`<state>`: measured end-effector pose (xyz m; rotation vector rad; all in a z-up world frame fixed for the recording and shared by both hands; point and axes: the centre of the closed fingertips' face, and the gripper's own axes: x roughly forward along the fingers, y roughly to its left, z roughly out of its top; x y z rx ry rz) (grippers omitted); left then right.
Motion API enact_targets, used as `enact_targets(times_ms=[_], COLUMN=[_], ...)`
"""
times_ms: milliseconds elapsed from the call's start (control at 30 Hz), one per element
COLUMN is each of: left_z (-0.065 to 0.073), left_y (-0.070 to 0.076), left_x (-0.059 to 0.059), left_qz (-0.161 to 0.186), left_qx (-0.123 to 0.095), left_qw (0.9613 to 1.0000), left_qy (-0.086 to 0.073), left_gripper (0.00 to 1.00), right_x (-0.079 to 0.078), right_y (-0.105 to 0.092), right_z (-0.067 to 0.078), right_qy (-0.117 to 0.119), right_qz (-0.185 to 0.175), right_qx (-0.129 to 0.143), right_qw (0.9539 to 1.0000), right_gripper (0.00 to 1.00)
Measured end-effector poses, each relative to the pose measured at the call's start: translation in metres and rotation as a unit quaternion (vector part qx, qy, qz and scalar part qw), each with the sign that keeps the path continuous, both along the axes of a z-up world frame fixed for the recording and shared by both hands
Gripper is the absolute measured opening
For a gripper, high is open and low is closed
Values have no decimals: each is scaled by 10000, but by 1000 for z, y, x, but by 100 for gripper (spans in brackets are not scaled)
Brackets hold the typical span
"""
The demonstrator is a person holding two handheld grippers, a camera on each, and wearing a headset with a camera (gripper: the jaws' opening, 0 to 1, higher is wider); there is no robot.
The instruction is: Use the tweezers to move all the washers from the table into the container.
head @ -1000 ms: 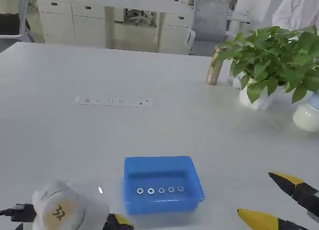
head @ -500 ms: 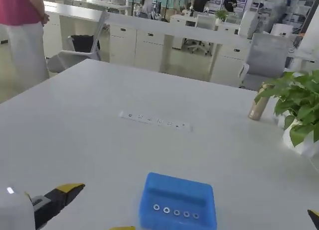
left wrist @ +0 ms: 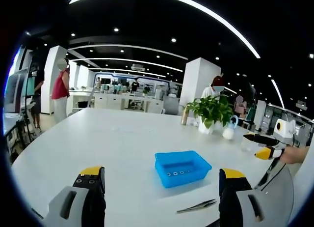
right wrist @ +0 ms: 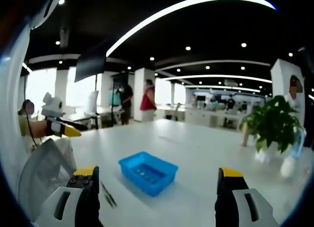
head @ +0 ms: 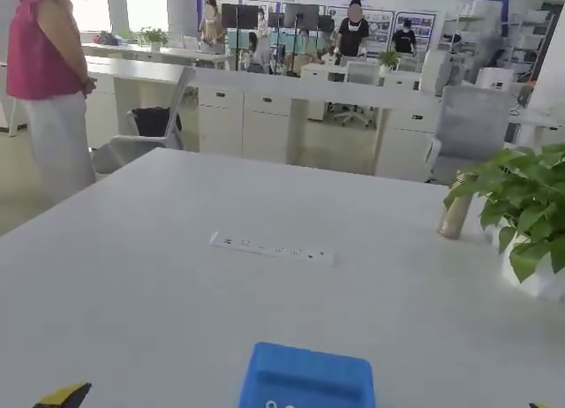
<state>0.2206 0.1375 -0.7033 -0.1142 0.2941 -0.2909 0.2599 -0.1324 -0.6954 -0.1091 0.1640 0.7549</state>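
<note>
Container (left wrist: 182, 168) beyond left gripper (left wrist: 161, 172), jaws spread

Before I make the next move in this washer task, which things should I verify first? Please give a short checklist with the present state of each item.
1. Left gripper is open and holds nothing: ok.
2. Right gripper is open and holds nothing: ok.
3. Tweezers are held and ready for picking: not ok. They lie flat on the table, near the left gripper's jaws.
4. Container stands upright with its top open: ok.
5. Washers are in the container: ok, a row of them lies on its floor.
6. No washers are left on the table: cannot tell, they are too small to judge at this distance.
</note>
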Motion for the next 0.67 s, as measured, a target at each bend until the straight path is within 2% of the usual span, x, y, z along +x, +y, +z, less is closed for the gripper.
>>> enact_targets(times_ms=[100, 167, 300, 400, 500, 667], left_z=[1, 0, -2, -4, -6, -9], left_y=[-7, -5, -10, -13, -11, -4], left_x=[1, 3, 3, 2, 2, 0], left_qz=[-80, -90, -136, -223, -219, -149], left_qx=[36, 21, -111, -53, 4, -143], left_qw=[10000, 10000, 9998, 9997, 9997, 9997], left_qy=[9, 22, 47, 85, 84, 91], left_gripper=[99, 99, 99, 99, 99, 99], right_x=[-1, -2, 0, 0, 0, 0], right_y=[-1, -1, -3, -3, -3, 0], right_z=[-3, -3, -4, -6, -13, -18], right_qy=[50, 34, 24, 157, 242, 335], right_qz=[-27, 0, -61, -137, -180, -167], right_qx=[5, 24, 20, 105, -16, -104], right_qw=[10000, 10000, 10000, 9997, 9995, 9992], right_gripper=[99, 99, 99, 99, 99, 99])
